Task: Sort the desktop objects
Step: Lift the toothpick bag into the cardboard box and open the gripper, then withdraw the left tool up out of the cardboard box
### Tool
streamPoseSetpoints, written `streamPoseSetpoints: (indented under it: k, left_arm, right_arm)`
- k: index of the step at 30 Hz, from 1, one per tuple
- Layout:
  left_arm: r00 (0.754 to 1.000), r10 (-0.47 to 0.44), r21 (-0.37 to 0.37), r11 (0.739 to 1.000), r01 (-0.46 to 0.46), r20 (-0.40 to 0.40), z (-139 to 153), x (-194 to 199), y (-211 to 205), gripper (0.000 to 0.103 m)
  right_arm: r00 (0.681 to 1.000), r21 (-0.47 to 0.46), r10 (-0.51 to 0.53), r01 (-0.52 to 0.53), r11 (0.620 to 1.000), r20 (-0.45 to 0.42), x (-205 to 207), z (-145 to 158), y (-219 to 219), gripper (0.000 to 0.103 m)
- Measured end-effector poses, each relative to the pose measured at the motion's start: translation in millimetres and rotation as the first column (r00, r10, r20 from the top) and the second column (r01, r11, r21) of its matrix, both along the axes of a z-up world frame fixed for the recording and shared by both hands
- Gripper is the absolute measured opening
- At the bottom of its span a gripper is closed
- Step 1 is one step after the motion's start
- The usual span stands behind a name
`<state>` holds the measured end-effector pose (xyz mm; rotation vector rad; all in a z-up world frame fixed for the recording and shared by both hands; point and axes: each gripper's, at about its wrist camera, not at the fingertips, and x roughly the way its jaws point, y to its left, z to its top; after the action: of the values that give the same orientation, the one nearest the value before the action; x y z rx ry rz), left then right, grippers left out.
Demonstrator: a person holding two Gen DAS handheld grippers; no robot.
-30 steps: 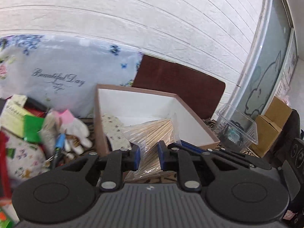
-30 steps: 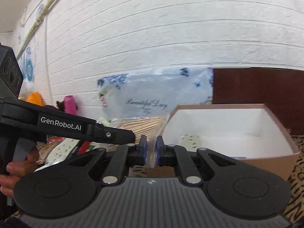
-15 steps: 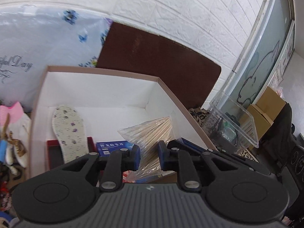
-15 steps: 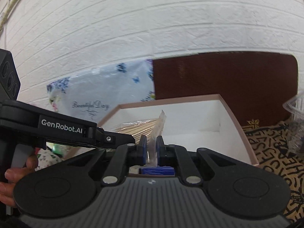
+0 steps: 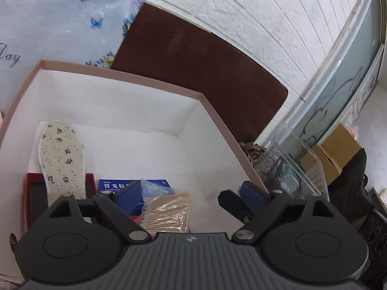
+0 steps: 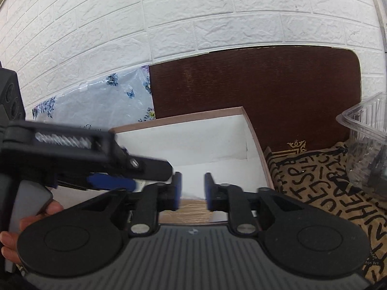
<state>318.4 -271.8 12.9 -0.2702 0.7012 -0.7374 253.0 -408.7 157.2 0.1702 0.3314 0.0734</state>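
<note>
Both my grippers hang over the pink-rimmed box (image 5: 121, 76) with jaws spread and nothing between them: the left gripper (image 5: 186, 197) wide apart, the right gripper (image 6: 192, 191) a little less so. The bag of wooden sticks (image 5: 167, 213) lies on the box floor at the near edge, partly on the blue booklet (image 5: 135, 188), right of the floral insole (image 5: 61, 157) and the red tray (image 5: 33, 198). Pulling out carelessly, a jaw could snag the loose plastic and drag the bag back out, or my two grippers could knock together, being so close. Half a second ago both jaws were clamped on that bag, holding it above the box; now it rests inside, freed.
</note>
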Motion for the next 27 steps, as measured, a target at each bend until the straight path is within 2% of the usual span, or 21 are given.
streamPoseSetpoints:
  k: [2,5,8,11,19,27]
  left_arm:
    - [1.000,0.017,0.012,1.000,-0.017,0.002,3,0,3,0.097]
    - [0.999,0.053,0.034,0.998,-0.053,0.008,5,-2,6,0.098]
    - [0.996,0.085,0.085,0.993,-0.085,0.001,5,-3,7,0.103]
    - [0.993,0.113,0.113,0.987,-0.114,0.022,6,-8,10,0.103]
    - [0.986,0.131,0.142,0.979,-0.144,0.098,15,-27,19,0.103]
    - [0.984,0.154,0.140,0.976,-0.166,0.094,19,-45,34,0.103]
  right_arm:
    - [1.000,-0.004,-0.018,0.018,1.000,0.024,-4,0,1,0.063]
    - [0.998,-0.009,-0.024,0.025,1.000,0.058,-12,1,5,0.090]
    - [0.998,-0.023,-0.009,0.011,1.000,0.066,-16,3,11,0.092]
    - [0.999,-0.031,-0.016,0.017,0.999,0.052,-19,4,14,0.101]
    - [0.999,-0.033,-0.029,0.031,0.999,0.042,-27,8,20,0.101]
    - [0.999,-0.047,-0.028,0.029,0.998,0.036,-44,15,31,0.101]
